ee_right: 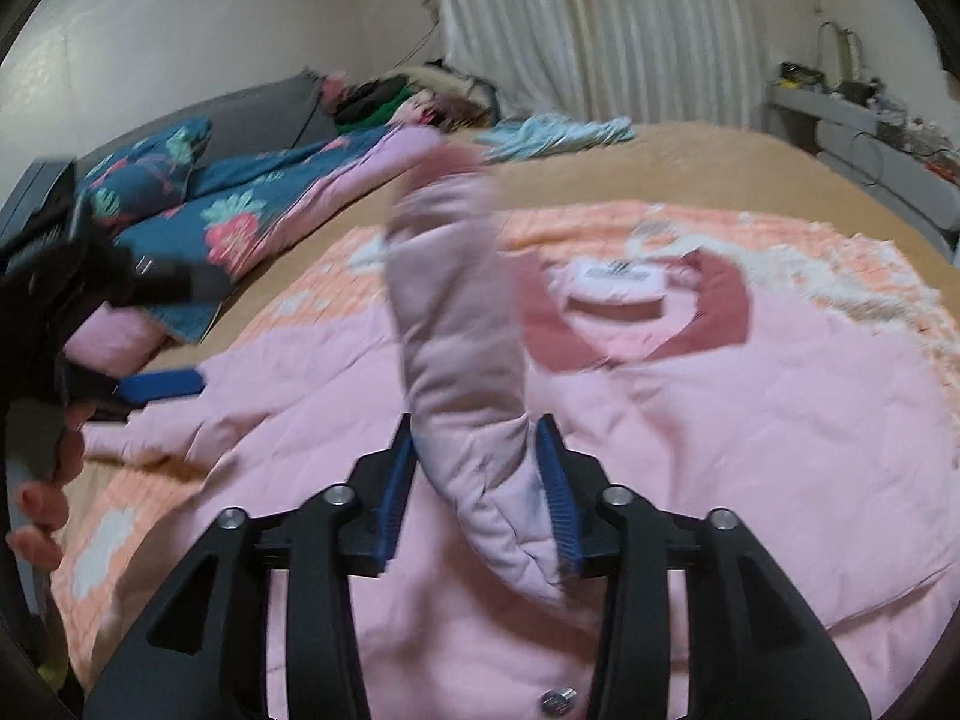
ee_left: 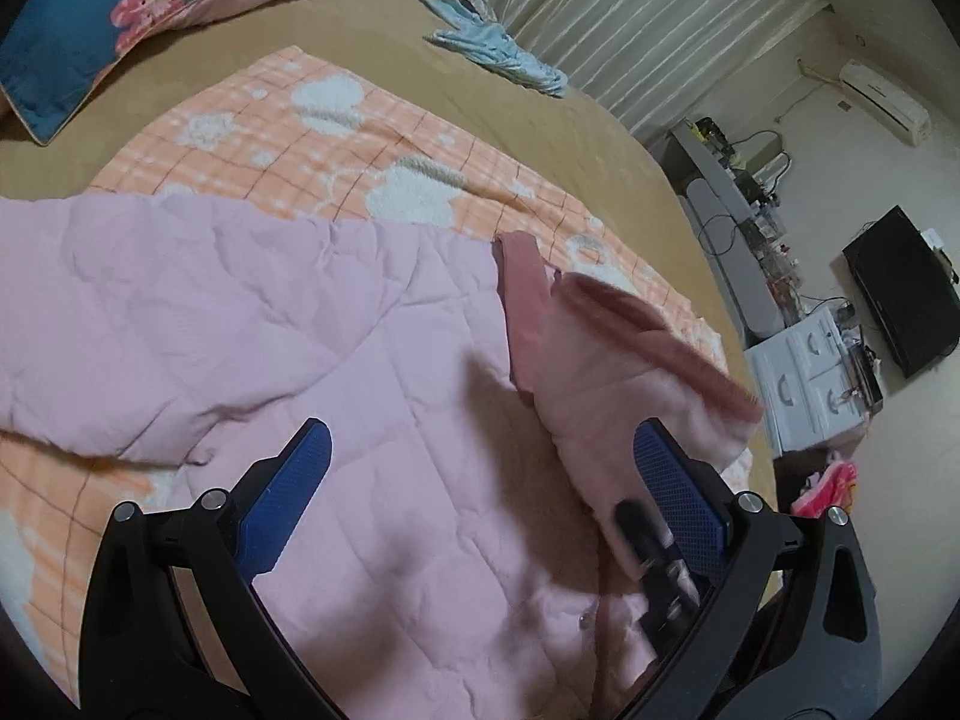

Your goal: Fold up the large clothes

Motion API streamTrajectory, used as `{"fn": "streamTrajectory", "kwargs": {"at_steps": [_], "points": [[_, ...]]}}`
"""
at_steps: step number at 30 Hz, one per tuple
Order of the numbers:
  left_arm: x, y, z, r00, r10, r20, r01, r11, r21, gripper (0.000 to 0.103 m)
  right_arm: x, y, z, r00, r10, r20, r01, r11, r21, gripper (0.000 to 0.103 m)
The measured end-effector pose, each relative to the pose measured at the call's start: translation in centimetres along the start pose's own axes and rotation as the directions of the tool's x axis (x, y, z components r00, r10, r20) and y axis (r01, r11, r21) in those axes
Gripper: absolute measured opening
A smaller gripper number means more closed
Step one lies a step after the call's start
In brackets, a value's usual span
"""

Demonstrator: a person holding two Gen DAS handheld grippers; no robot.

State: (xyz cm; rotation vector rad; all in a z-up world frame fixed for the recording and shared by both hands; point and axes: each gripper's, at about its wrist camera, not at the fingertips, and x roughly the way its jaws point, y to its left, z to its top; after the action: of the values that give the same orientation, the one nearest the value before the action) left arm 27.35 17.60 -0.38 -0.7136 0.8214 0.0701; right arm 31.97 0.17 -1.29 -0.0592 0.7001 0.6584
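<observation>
A large pink quilted jacket [ee_right: 750, 396] lies spread on an orange checked blanket [ee_right: 780, 228] on the bed, its dark pink collar [ee_right: 720, 312] and white label facing up. My right gripper [ee_right: 480, 468] is shut on the jacket's sleeve [ee_right: 456, 312], which stands up in front of the camera, blurred. My left gripper [ee_left: 480, 450] is open above the jacket body [ee_left: 240, 312], nothing between its blue pads [ee_left: 294, 480]. The lifted sleeve with its dark pink cuff [ee_left: 660, 330] shows to its right. The left gripper also shows at the left edge of the right wrist view [ee_right: 162, 384].
A blue floral quilt [ee_left: 90, 12] lies at the head of the tan bed [ee_left: 540, 120]. A light blue garment [ee_left: 504, 54] lies near the curtain. A desk with cables, white drawers [ee_left: 804, 378] and a black box stand beside the bed.
</observation>
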Motion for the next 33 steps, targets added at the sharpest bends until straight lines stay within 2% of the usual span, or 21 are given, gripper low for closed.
{"fn": "streamTrajectory", "kwargs": {"at_steps": [1, 5, 6, 8, 10, 14, 17, 21, 23, 25, 26, 27, 28, 29, 30, 33], "points": [[0.1, 0.0, -0.2, 1.000, 0.001, -0.001, -0.001, 1.000, -0.003, 0.095, 0.3, 0.5, -0.5, 1.000, 0.019, -0.024, -0.019, 1.000, -0.009, 0.057], [0.3, 0.2, -0.8, 1.000, -0.009, -0.017, 0.008, 1.000, -0.028, 0.095, 0.7, 1.8, -1.7, 0.993, 0.050, -0.104, -0.055, 0.998, -0.040, 0.069], [0.5, 0.2, -1.0, 1.000, -0.012, -0.026, 0.011, 0.999, -0.035, 0.095, 0.5, 1.9, -1.9, 0.992, 0.051, -0.113, -0.056, 0.997, -0.043, 0.071], [1.0, 0.3, -1.4, 0.999, -0.019, -0.047, 0.017, 0.999, -0.043, 0.095, -0.4, 1.9, -2.4, 0.990, 0.080, -0.116, -0.085, 0.996, -0.032, 0.084], [1.9, 0.5, -2.1, 0.997, -0.018, -0.080, 0.014, 0.998, -0.055, 0.095, -1.5, 1.3, -2.5, 0.990, 0.095, -0.109, -0.097, 0.995, -0.010, 0.088], [3.7, 1.0, -3.5, 0.989, -0.013, -0.146, 0.001, 0.997, -0.083, 0.095, -3.6, -0.6, -2.7, 0.992, 0.074, -0.106, -0.072, 0.997, 0.026, 0.088], [4.8, 1.3, -4.6, 0.985, 0.007, -0.175, -0.023, 0.996, -0.089, 0.095, -5.0, -2.7, -2.8, 0.994, 0.024, -0.104, -0.020, 0.999, 0.042, 0.088], [6.0, 1.7, -5.9, 0.982, -0.025, -0.190, 0.000, 0.991, -0.132, 0.094, -6.7, -5.5, -2.9, 0.996, -0.039, -0.085, 0.045, 0.996, 0.072, 0.088], [6.2, 1.6, -6.2, 0.984, -0.018, -0.175, -0.005, 0.991, -0.132, 0.093, -7.4, -7.1, -3.0, 0.995, -0.067, -0.078, 0.075, 0.992, 0.102, 0.088], [6.3, 1.2, -6.3, 0.987, -0.003, -0.161, -0.016, 0.993, -0.115, 0.077, -8.3, -8.7, -3.2, 0.993, -0.093, -0.067, 0.101, 0.986, 0.129, 0.088], [6.5, 0.8, -6.3, 0.986, 0.026, -0.166, -0.042, 0.995, -0.094, 0.053, -8.7, -9.4, -3.4, 0.992, -0.108, -0.061, 0.116, 0.983, 0.141, 0.088], [6.6, 0.7, -6.4, 0.985, 0.040, -0.170, -0.054, 0.995, -0.078, 0.042, -9.0, -10.2, -3.5, 0.991, -0.123, -0.057, 0.130, 0.980, 0.153, 0.088], [6.7, 0.2, -6.5, 0.983, 0.063, -0.171, -0.072, 0.996, -0.049, 0.040, -9.3, -10.8, -3.6, 0.990, -0.132, -0.055, 0.139, 0.977, 0.164, 0.088], [6.7, -0.3, -6.5, 0.984, 0.077, -0.162, -0.080, 0.997, -0.014, 0.027, -9.7, -11.8, -3.7, 0.989, -0.141, -0.052, 0.149, 0.972, 0.182, 0.088], [6.7, -0.9, -6.5, 0.984, 0.089, -0.153, -0.087, 0.996, 0.025, 0.020, -10.1, -12.7, -3.8, 0.987, -0.155, -0.051, 0.162, 0.966, 0.200, 0.088], [5.6, -2.7, -5.3, 0.988, 0.115, -0.102, -0.103, 0.988, 0.114, 0.014, -11.2, -15.3, -3.9, 0.979, -0.197, -0.058, 0.206, 0.949, 0.238, 0.088]]}}
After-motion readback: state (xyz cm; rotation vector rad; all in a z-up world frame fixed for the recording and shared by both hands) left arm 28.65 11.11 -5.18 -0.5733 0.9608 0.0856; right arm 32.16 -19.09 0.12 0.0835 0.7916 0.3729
